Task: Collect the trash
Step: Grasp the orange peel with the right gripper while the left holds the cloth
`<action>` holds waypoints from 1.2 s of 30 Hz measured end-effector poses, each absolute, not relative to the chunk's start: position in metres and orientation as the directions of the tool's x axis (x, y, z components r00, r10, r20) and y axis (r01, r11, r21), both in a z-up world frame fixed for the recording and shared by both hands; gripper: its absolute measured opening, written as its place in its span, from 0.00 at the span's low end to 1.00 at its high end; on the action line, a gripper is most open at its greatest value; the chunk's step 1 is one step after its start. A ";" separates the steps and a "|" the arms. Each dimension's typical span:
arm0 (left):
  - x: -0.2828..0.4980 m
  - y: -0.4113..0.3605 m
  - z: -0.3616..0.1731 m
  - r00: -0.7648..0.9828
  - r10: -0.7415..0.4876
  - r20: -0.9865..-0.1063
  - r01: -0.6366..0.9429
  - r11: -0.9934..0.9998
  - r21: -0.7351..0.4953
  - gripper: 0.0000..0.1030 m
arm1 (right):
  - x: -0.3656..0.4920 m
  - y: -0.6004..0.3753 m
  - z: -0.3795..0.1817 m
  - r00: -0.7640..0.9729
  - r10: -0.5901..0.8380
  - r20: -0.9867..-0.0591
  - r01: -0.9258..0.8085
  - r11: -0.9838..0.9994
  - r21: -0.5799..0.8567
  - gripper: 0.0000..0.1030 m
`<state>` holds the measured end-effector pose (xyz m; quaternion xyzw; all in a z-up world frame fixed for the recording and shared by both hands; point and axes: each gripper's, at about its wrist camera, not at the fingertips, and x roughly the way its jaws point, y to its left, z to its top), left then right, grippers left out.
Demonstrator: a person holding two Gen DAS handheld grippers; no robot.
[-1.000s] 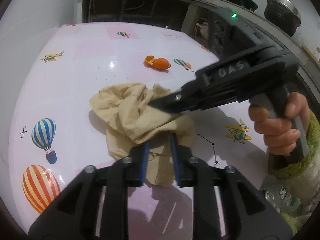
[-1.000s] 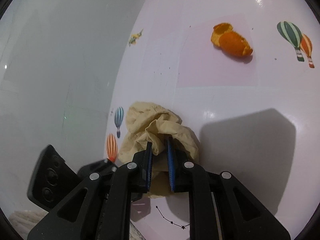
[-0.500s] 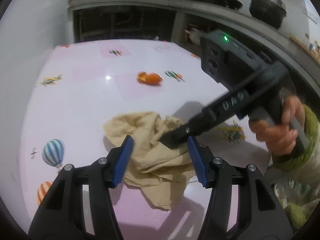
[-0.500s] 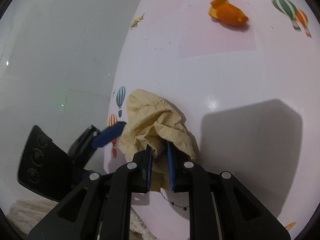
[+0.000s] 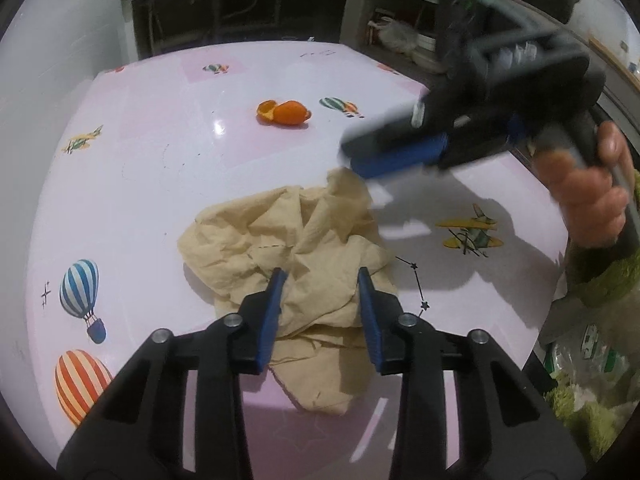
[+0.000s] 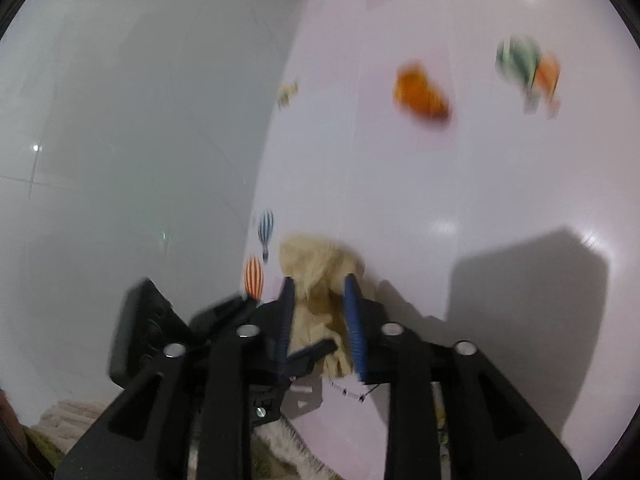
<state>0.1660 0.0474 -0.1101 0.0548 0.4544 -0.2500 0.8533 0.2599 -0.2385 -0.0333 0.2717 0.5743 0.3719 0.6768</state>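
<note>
The left gripper (image 5: 320,284) has its jaws closing, narrowed from the wide spread of half a second ago, with a fold of the crumpled beige tissue (image 5: 296,264) between the blue pads; whether they already press it cannot be told. The right gripper (image 6: 318,292) has its jaws opening: a second ago they pinched a peak of the tissue, now a gap shows on each side of it, and in the left wrist view its blurred blue pad (image 5: 400,158) hangs just off the tissue's raised corner at 1 o'clock. The tissue lies on the pink balloon-print table (image 5: 160,184), near centre in the left wrist view, its long axis running from 10 o'clock to 5 o'clock, one flap trailing toward the near edge. The orange peel (image 5: 285,113) sits well apart at 12 o'clock, beside a printed balloon. The hand (image 5: 584,196) grips the right handle at 3 o'clock. The letters seen earlier on the right gripper's body are now too blurred to read.
</note>
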 end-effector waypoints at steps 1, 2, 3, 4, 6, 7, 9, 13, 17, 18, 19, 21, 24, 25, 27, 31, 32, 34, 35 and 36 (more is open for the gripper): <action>0.168 0.048 -0.110 0.462 -0.371 -0.805 0.471 0.872 -0.132 0.29 | 0.259 -0.242 -0.030 0.102 0.800 -0.591 -0.205 0.598 0.775 0.28; 0.169 0.048 -0.110 0.464 -0.363 -0.808 0.463 0.877 -0.128 0.27 | 0.264 -0.245 -0.021 0.147 0.776 -0.613 -0.222 0.630 0.745 0.29; 0.169 0.048 -0.110 0.464 -0.358 -0.810 0.457 0.880 -0.127 0.25 | 0.271 -0.245 -0.014 0.192 0.741 -0.643 -0.235 0.671 0.703 0.31; 0.170 0.048 -0.110 0.464 -0.354 -0.812 0.450 0.884 -0.128 0.24 | 0.272 -0.246 -0.011 0.216 0.717 -0.663 -0.243 0.697 0.675 0.32; 0.174 0.050 -0.110 0.461 -0.348 -0.816 0.427 0.893 -0.140 0.21 | 0.281 -0.236 -0.004 0.291 0.609 -0.738 -0.289 0.791 0.539 0.38; 0.174 0.050 -0.109 0.461 -0.347 -0.817 0.421 0.896 -0.142 0.20 | 0.284 -0.229 -0.003 0.316 0.565 -0.762 -0.301 0.821 0.484 0.40; 0.178 0.052 -0.109 0.460 -0.338 -0.821 0.402 0.904 -0.147 0.17 | 0.293 -0.217 -0.001 0.371 0.465 -0.804 -0.328 0.875 0.355 0.44; 0.180 0.052 -0.109 0.458 -0.327 -0.827 0.374 0.914 -0.154 0.16 | 0.308 -0.190 -0.018 0.416 0.362 -0.834 -0.350 0.910 0.220 0.44; 0.183 0.053 -0.109 0.454 -0.322 -0.831 0.354 0.921 -0.164 0.14 | 0.321 -0.180 -0.038 0.431 0.290 -0.855 -0.357 0.924 0.134 0.44; 0.183 0.053 -0.109 0.453 -0.321 -0.832 0.352 0.922 -0.164 0.13 | 0.319 -0.182 -0.040 0.432 0.282 -0.857 -0.356 0.926 0.125 0.43; 0.184 0.054 -0.109 0.452 -0.318 -0.833 0.348 0.923 -0.164 0.13 | 0.322 -0.180 -0.042 0.434 0.275 -0.858 -0.354 0.928 0.118 0.43; 0.184 0.053 -0.109 0.451 -0.312 -0.836 0.345 0.925 -0.159 0.13 | 0.324 -0.173 -0.048 0.433 0.265 -0.862 -0.353 0.929 0.108 0.38; 0.185 0.051 -0.109 0.454 -0.301 -0.839 0.344 0.928 -0.146 0.13 | 0.307 -0.186 -0.035 0.426 0.263 -0.866 -0.345 0.932 0.113 0.29; 0.181 0.049 -0.108 0.455 -0.299 -0.839 0.343 0.928 -0.144 0.13 | 0.308 -0.185 -0.036 0.424 0.265 -0.866 -0.342 0.932 0.117 0.27; 0.182 0.049 -0.108 0.456 -0.297 -0.839 0.339 0.930 -0.145 0.13 | 0.307 -0.188 -0.036 0.420 0.279 -0.864 -0.340 0.931 0.135 0.20; 0.181 0.046 -0.107 0.455 -0.296 -0.840 0.333 0.931 -0.147 0.10 | 0.302 -0.190 -0.034 0.419 0.288 -0.861 -0.338 0.930 0.147 0.15; 0.182 0.046 -0.106 0.454 -0.296 -0.840 0.334 0.931 -0.148 0.09 | 0.300 -0.192 -0.033 0.420 0.295 -0.858 -0.336 0.929 0.155 0.15; 0.182 0.046 -0.106 0.454 -0.296 -0.840 0.333 0.931 -0.149 0.08 | 0.296 -0.196 -0.031 0.424 0.299 -0.855 -0.329 0.930 0.162 0.14; 0.182 0.045 -0.106 0.453 -0.296 -0.841 0.333 0.931 -0.149 0.08 | 0.292 -0.199 -0.030 0.426 0.300 -0.853 -0.323 0.932 0.166 0.13; 0.182 0.045 -0.106 0.452 -0.297 -0.841 0.333 0.931 -0.149 0.08 | 0.290 -0.201 -0.029 0.427 0.301 -0.853 -0.320 0.932 0.170 0.13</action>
